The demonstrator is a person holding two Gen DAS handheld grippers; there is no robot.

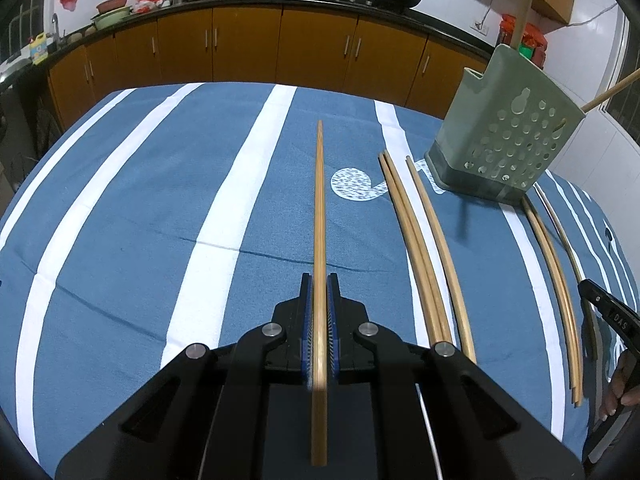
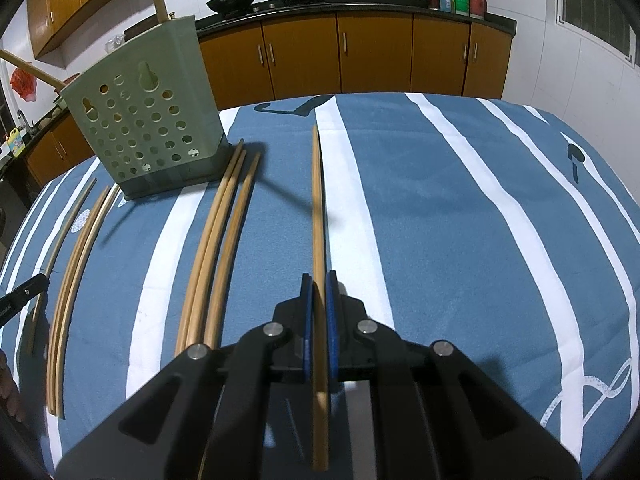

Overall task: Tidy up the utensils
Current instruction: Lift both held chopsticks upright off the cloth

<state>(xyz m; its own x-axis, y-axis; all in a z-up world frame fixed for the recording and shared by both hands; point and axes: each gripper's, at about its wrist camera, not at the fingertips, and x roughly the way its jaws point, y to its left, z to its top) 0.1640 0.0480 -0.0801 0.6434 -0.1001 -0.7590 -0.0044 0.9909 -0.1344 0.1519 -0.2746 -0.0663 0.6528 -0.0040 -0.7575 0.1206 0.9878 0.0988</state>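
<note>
My left gripper [image 1: 319, 280] is shut on a wooden chopstick [image 1: 319, 200] that points forward above the blue striped cloth. My right gripper [image 2: 319, 278] is shut on another wooden chopstick [image 2: 317, 200], also pointing forward. A green perforated utensil holder [image 1: 506, 136] stands on the table to the front right of the left gripper; in the right wrist view the holder [image 2: 144, 120] is front left. Two wooden handles stick out of it. Several loose chopsticks [image 1: 420, 240] lie on the cloth between the grippers, and they show in the right wrist view [image 2: 216, 240].
More chopsticks [image 1: 556, 272] lie right of the holder, seen again at the left of the right wrist view [image 2: 76, 272]. The table's blue and white cloth [image 1: 160, 200] ends at a far edge before orange kitchen cabinets [image 1: 248, 44]. The other gripper's black tip [image 1: 608, 312] shows at the right edge.
</note>
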